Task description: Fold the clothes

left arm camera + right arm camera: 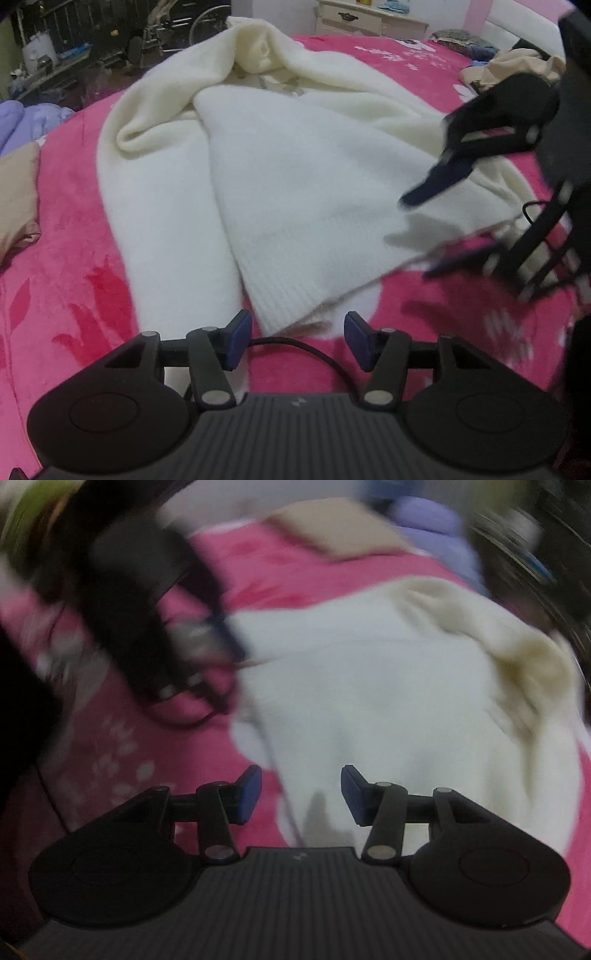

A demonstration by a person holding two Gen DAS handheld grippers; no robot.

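Note:
A cream-white knit sweater (295, 177) lies spread on the pink blanket (74, 295), one side folded over its middle and its ribbed hem toward me. My left gripper (298, 334) hovers at the hem's near corner, open, with nothing between its blue pads. My right gripper (417, 236) comes in blurred from the right over the sweater's right edge, its fingers apart. In the heavily blurred right wrist view, the right gripper (301, 786) is open above the sweater (388, 683) with nothing in its jaws. The left gripper (221, 661) is a dark smear at the upper left.
A beige garment (18, 199) and lavender bedding (22, 118) lie at the bed's left edge. More beige clothes (517, 66) sit at the far right. Behind the bed stand a white dresser (354, 18) and metal frames (177, 33). A black cable (295, 345) loops by the left gripper.

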